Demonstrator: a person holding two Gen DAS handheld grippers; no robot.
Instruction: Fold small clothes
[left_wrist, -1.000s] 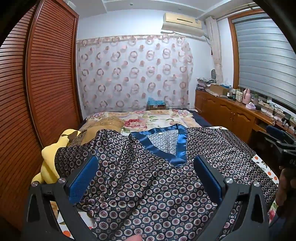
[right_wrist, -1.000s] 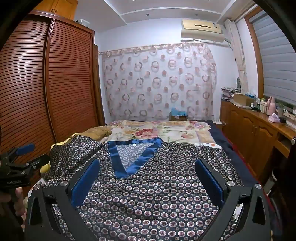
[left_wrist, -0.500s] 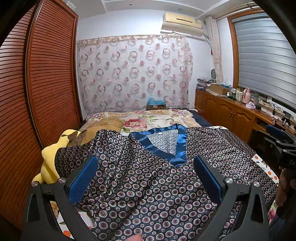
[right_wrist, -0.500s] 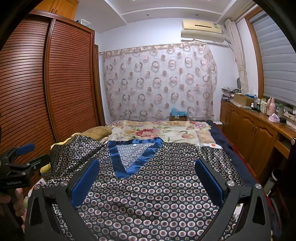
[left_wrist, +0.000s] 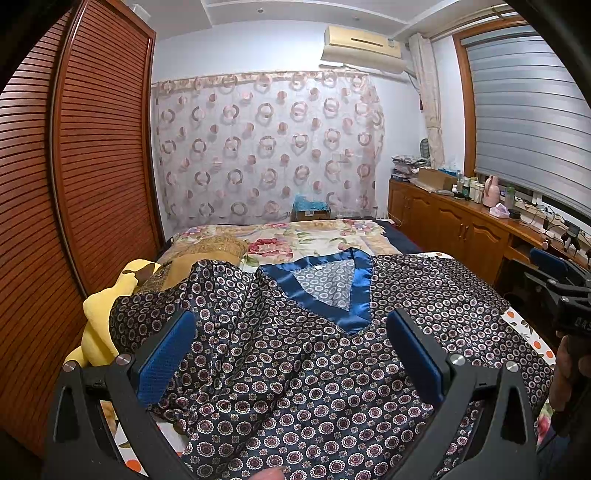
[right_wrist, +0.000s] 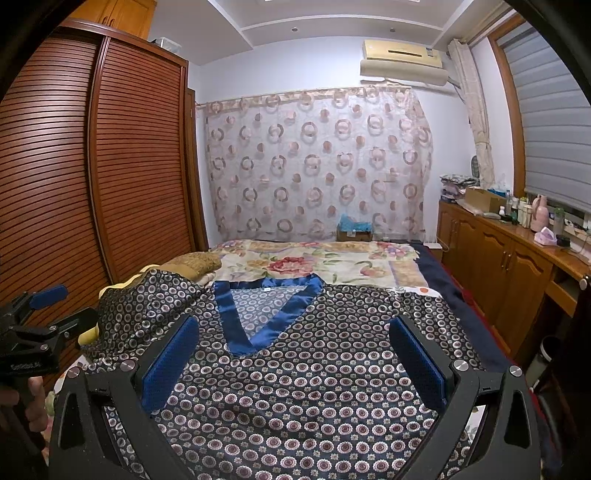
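Note:
A dark satin top with a circle print and a blue V-neck trim lies spread front-up on the bed; it also fills the right wrist view. Its left sleeve is rumpled over a yellow plush toy. My left gripper is open and empty, held just above the top's left half. My right gripper is open and empty above the top's middle. The right gripper shows at the right edge of the left wrist view; the left gripper shows at the left edge of the right wrist view.
The bed carries a floral quilt and a brown pillow. A slatted wooden wardrobe stands close on the left. A wooden sideboard with bottles runs along the right. A patterned curtain hangs behind.

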